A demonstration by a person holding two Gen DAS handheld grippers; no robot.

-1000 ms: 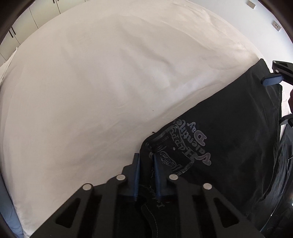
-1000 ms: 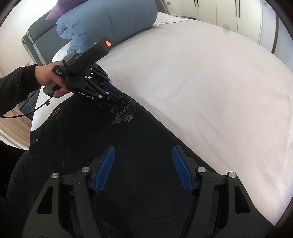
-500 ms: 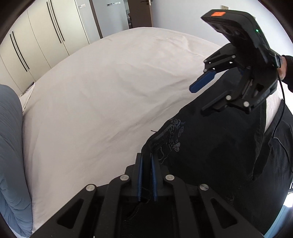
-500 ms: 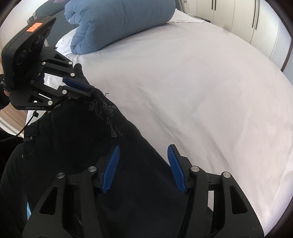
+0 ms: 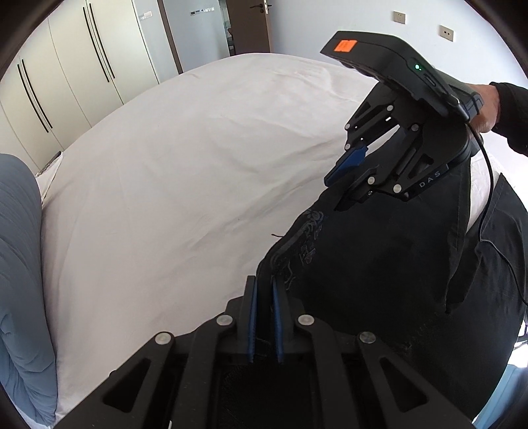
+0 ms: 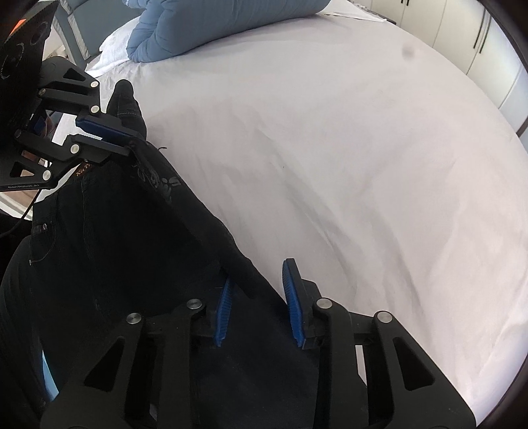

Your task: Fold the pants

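1. The pants (image 5: 379,280), black with a pale printed motif near one edge, lie along the near side of the bed (image 5: 184,171), partly lifted off its white sheet
2. The left tongs (image 5: 264,293) are clamped on an edge of the pants next to the printed motif, with the blue pads almost together and fabric pinched between them
3. The right tongs (image 6: 260,290) are closing, and a raised fold of the pants runs between the blue fingers (image 6: 292,290); the right-hand pad stands clear of the cloth
4. A hand (image 5: 485,105) in a dark sleeve holds the right tongs from behind
5. A blue duvet (image 6: 211,19) is bunched at the head of the bed, well apart from the pants
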